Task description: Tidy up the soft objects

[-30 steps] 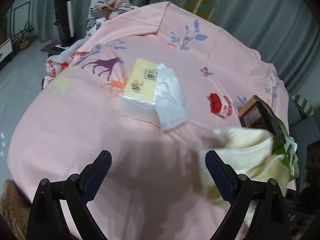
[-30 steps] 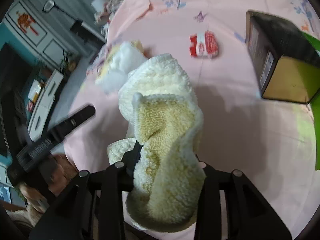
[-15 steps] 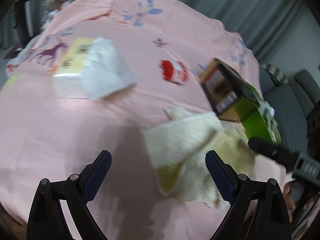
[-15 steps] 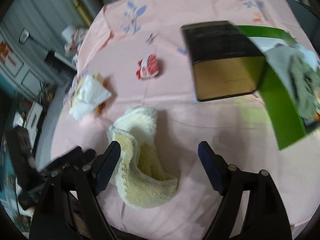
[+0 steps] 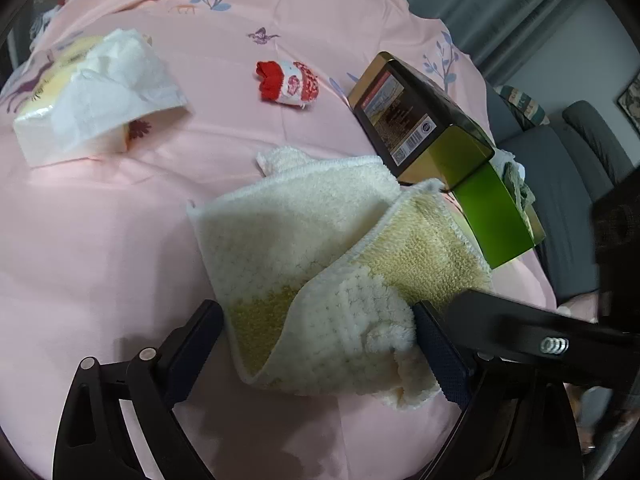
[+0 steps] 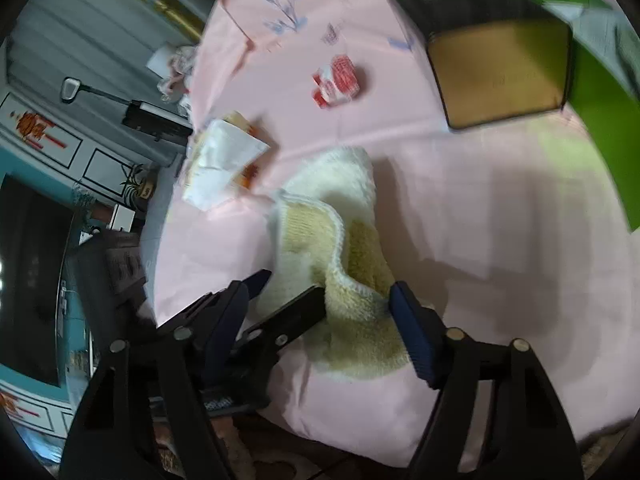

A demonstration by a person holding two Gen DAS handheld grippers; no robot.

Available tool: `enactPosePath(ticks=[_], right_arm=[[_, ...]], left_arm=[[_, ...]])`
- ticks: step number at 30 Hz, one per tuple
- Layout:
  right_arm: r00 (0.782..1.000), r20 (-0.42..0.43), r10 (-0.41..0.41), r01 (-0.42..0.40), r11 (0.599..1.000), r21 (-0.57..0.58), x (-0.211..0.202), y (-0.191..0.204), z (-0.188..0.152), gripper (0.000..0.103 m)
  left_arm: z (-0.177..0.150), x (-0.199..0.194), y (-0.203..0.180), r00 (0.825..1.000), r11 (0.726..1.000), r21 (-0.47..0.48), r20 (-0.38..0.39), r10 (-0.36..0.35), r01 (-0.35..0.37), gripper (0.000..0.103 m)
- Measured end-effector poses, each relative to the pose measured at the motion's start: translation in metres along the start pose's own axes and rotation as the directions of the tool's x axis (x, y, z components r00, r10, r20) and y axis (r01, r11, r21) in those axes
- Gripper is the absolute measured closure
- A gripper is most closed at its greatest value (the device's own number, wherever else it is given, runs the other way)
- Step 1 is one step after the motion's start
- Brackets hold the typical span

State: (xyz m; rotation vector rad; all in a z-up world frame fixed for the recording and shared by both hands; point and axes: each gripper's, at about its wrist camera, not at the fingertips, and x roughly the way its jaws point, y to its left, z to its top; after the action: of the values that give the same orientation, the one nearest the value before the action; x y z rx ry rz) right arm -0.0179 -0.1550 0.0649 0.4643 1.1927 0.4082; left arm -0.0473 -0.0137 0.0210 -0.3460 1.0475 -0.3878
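A cream and yellow fluffy towel [image 5: 320,248] lies crumpled on the pink bedsheet [image 5: 100,240]. My left gripper [image 5: 320,340] is open, its fingers on either side of the towel's near edge. My right gripper [image 6: 320,312] is open too, straddling the towel's near end [image 6: 344,264], close beside the left one. A rolled red and white sock [image 5: 288,82] lies farther back; it also shows in the right wrist view [image 6: 336,80].
A tissue pack [image 5: 92,92] with a loose tissue sits at the left. A dark and gold box [image 5: 416,120] with a green lid [image 5: 496,216] stands at the right, some cloth inside. A grey sofa [image 5: 568,184] lies beyond.
My right gripper let go of the towel, which dropped onto the sheet. My left gripper swung right and came down around the towel's near edge.
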Motion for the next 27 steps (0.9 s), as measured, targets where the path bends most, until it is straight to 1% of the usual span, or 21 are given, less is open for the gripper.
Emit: enactPosePath(ticks=[3,6,8,13,15,16,17,19,20,21,22,24,27], right_arm=[[0.999,-0.032,0.017,-0.014,0.996,0.084,0.015,-0.015,0.003,0.037],[0.999,-0.036,-0.003,0.007,0.992,0.128,0.020,-0.025,0.003,0.035],[0.999,-0.045,0.010,-0.002,0.986,0.167,0.022,-0.031,0.004,0.035],[0.998,-0.041,0.036,-0.029,0.986,0.162,0.027,-0.026,0.007,0.035],[0.999,-0.035,0.033,-0.028,0.988,0.152,0.031,-0.022,0.008,0.035],[0.999,-0.029,0.025,-0.020,0.990,0.143,0.032,-0.021,0.008,0.036],[0.999,-0.024,0.034,-0.030,0.989,0.144,0.031,-0.021,0.009,0.037],[0.999,-0.015,0.048,-0.045,0.987,0.155,0.031,-0.024,0.009,0.041],[0.998,-0.020,0.057,-0.053,0.987,0.149,0.033,-0.024,0.010,0.048],[0.998,-0.028,0.061,-0.056,0.988,0.142,0.033,-0.024,0.009,0.051],[0.998,-0.023,0.059,-0.055,0.988,0.143,0.033,-0.024,0.009,0.052],[0.998,-0.017,0.058,-0.055,0.989,0.141,0.031,-0.025,0.008,0.056],[0.996,-0.018,0.088,-0.085,0.986,0.142,0.030,-0.024,0.008,0.058]], left_arm=[[-0.001,0.002,-0.002,1.000,1.000,0.020,0.006,0.009,-0.009,0.008],[-0.002,0.005,-0.005,1.000,0.999,0.034,0.010,-0.003,0.003,0.008],[-0.002,0.007,-0.008,1.000,0.999,0.040,0.012,-0.005,0.005,0.008],[-0.004,0.012,-0.017,0.999,0.997,0.066,0.001,-0.043,0.043,0.009],[-0.006,0.015,-0.023,0.998,0.994,0.090,-0.006,-0.067,0.067,0.023],[-0.006,0.015,-0.022,0.995,0.992,0.078,-0.007,-0.096,0.096,0.026],[-0.006,0.016,-0.022,0.994,0.992,0.067,-0.014,-0.109,0.110,0.028],[-0.006,0.015,-0.022,0.994,0.991,0.070,-0.008,-0.109,0.110,0.030],[-0.007,0.014,-0.024,0.994,0.990,0.082,-0.003,-0.113,0.113,0.034],[-0.008,0.013,-0.025,0.993,0.989,0.087,-0.004,-0.119,0.118,0.038],[-0.008,0.012,-0.027,0.992,0.988,0.088,-0.005,-0.123,0.123,0.040],[-0.009,0.010,-0.028,0.991,0.987,0.089,0.003,-0.131,0.130,0.046],[-0.009,0.005,-0.031,0.990,0.986,0.094,0.017,-0.140,0.137,0.052]])
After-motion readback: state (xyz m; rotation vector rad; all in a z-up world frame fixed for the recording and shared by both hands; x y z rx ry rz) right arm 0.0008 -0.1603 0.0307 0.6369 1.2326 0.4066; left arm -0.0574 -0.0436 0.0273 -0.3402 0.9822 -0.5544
